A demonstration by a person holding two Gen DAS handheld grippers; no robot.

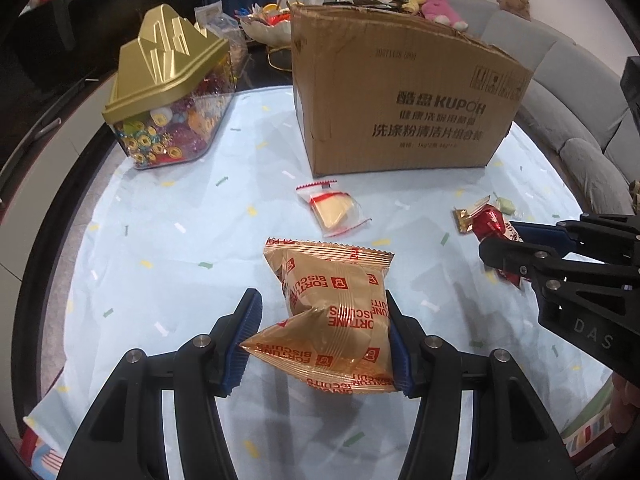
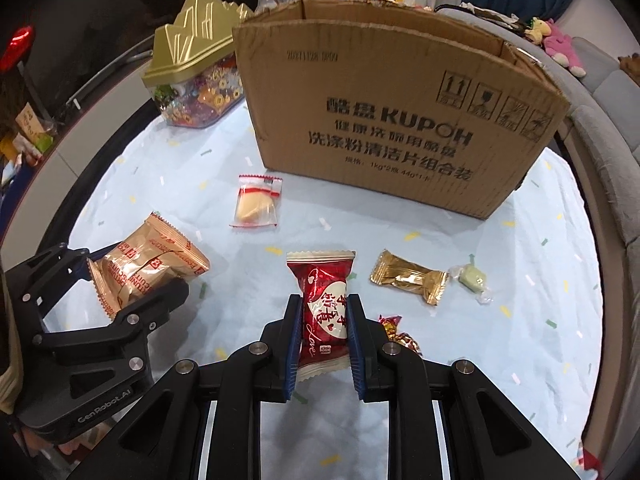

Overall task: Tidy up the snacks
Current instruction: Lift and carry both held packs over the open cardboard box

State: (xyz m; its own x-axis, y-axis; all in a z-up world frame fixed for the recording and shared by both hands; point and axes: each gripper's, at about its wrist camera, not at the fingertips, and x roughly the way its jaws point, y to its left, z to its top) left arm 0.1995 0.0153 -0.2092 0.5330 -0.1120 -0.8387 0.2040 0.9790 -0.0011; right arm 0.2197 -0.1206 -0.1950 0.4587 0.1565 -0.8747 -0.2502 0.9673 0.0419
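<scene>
Left wrist view: the left gripper (image 1: 320,332) clamps a gold Fortune Biscuits packet (image 1: 332,304) above the pale blue tablecloth (image 1: 168,240). The right gripper (image 2: 323,332) pinches a red candy packet (image 2: 322,304), before the cardboard box (image 2: 400,120).

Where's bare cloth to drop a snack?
Free: the tablecloth between the gold-lidded jar and the clear-wrapped biscuit, and right of the cardboard box. Crowded: near right, around the gold candy and green candy.

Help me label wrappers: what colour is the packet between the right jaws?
Red foil packet, white heart label; right wrist view.
</scene>
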